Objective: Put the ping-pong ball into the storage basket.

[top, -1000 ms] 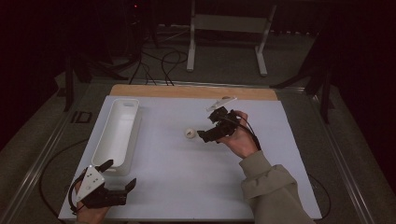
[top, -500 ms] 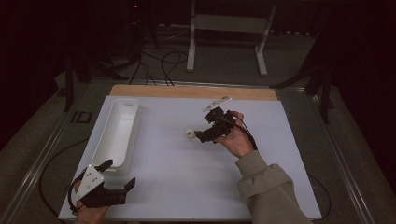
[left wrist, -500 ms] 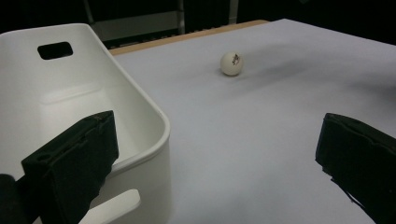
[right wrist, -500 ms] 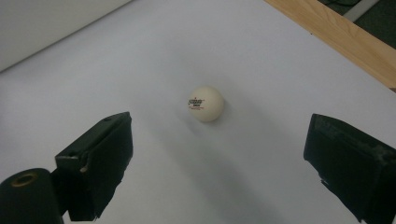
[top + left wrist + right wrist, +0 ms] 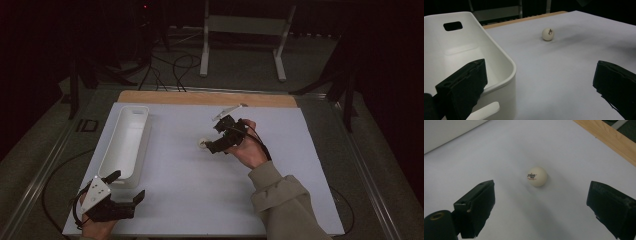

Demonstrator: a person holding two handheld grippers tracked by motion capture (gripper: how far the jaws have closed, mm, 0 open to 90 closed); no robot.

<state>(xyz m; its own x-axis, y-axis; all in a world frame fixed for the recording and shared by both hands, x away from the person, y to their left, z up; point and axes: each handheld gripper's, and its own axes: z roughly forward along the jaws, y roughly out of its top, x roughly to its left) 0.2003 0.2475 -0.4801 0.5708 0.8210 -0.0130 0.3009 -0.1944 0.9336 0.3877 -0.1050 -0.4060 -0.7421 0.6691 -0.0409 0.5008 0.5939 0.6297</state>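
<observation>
**Right gripper open around a white ball at mid-surface**

At the near left corner of the white surface (image 5: 175, 200), the left gripper (image 5: 129, 186) is held low in the person's left hand (image 5: 95, 227), its jaws spread wide and holding nothing. In the left gripper view one jaw stands in front of the near end of the white tub (image 5: 461, 57) and the other over bare surface.

The tub (image 5: 125, 142) lies along the left edge, its long side running from near to far, with a handle slot at each end wall. It looks empty where its inside shows.

Towards the middle of the surface, somewhat nearer the far edge, sits the white ball (image 5: 202, 143), a small ball with a dark printed mark. It rests on the surface, well apart from the tub.

Just right of the ball, the right gripper (image 5: 209, 147) is held in the person's right hand (image 5: 247, 145), pointing left at it. In the right gripper view its jaws stand wide apart with the ball (image 5: 537, 176) between and a little ahead of them, touching neither.

Along the far edge a strip of bare wood (image 5: 200, 97) shows.
</observation>
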